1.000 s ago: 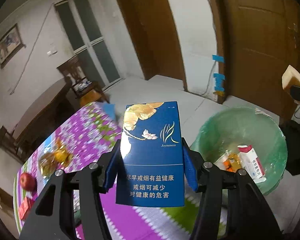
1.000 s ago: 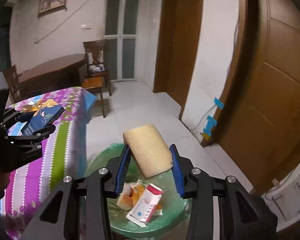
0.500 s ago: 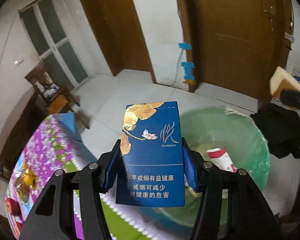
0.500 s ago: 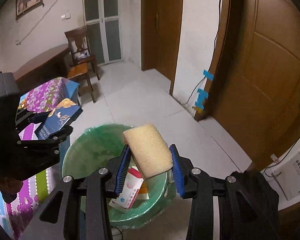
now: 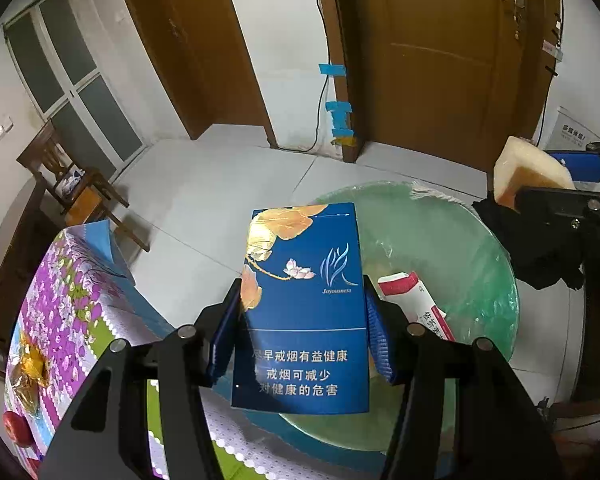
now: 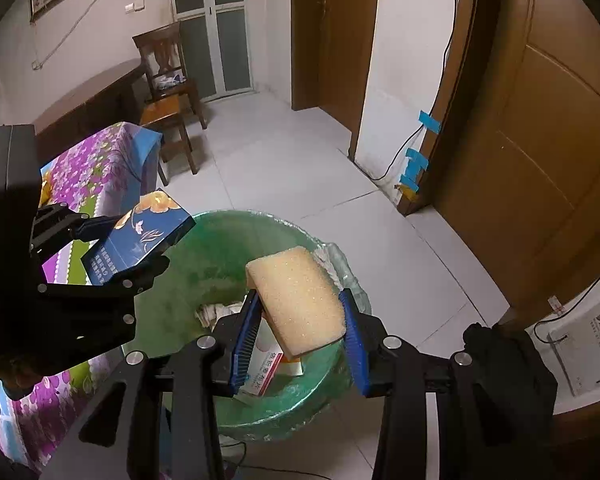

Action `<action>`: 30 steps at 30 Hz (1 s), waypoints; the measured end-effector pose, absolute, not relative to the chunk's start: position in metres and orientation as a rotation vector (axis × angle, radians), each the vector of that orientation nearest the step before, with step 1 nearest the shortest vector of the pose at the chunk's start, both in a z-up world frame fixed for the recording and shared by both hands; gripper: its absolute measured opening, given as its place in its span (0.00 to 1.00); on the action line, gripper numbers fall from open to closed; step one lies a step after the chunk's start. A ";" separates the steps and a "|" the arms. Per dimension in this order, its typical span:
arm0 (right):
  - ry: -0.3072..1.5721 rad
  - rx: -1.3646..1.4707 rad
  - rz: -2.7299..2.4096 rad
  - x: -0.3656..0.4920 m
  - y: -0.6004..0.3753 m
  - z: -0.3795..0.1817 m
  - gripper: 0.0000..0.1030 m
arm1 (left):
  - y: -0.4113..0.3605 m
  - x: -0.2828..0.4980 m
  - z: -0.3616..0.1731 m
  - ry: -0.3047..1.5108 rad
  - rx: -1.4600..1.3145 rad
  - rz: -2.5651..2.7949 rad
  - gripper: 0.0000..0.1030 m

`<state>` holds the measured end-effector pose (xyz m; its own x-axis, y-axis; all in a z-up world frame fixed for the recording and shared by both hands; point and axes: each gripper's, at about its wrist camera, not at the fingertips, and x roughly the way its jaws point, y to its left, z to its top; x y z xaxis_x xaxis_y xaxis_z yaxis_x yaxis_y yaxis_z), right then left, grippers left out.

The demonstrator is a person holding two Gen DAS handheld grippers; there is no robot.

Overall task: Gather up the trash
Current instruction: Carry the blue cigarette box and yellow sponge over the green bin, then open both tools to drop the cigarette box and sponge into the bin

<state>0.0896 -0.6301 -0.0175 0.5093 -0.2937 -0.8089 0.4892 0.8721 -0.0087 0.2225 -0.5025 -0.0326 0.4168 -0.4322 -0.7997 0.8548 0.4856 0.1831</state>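
Blue cardboard cigarette box (image 5: 302,312) sits clamped flat between the jaws of the left gripper (image 5: 302,332), its printed face up and its far end poking out over the near rim of the round green bin lined with a thin plastic bag (image 5: 496,264). That overhang looks deliberate: once the jaws part, the box should tip straight in rather than land on the floral purple tabletop (image 5: 72,280) beside the bin. The right gripper (image 6: 298,340) pinches a yellow rectangular foam sponge (image 6: 298,300) by its long sides, tilted, and holds it above the bin's middle, where a red-and-white carton (image 6: 266,364) and crumpled white paper (image 6: 216,312) already lie. Both pieces of trash hang over the opening and neither is released yet; the two grippers stand near each other but apart.
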 end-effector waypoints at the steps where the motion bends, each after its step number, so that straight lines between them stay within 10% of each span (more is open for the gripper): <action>1: 0.926 0.236 -0.475 0.091 -0.629 -0.019 0.40 | -0.503 0.222 -0.034 0.763 0.649 -0.884 0.52; 23: 0.963 0.219 -0.430 0.106 -0.623 -0.030 0.40 | -0.503 0.227 -0.047 0.828 0.637 -0.904 0.52; 26: 0.971 0.184 -0.440 0.112 -0.621 -0.036 0.57 | -0.503 0.230 -0.049 0.827 0.628 -0.899 0.76; 30: 0.960 0.165 -0.436 0.114 -0.617 -0.037 0.61 | -0.498 0.232 -0.049 0.812 0.627 -0.877 0.77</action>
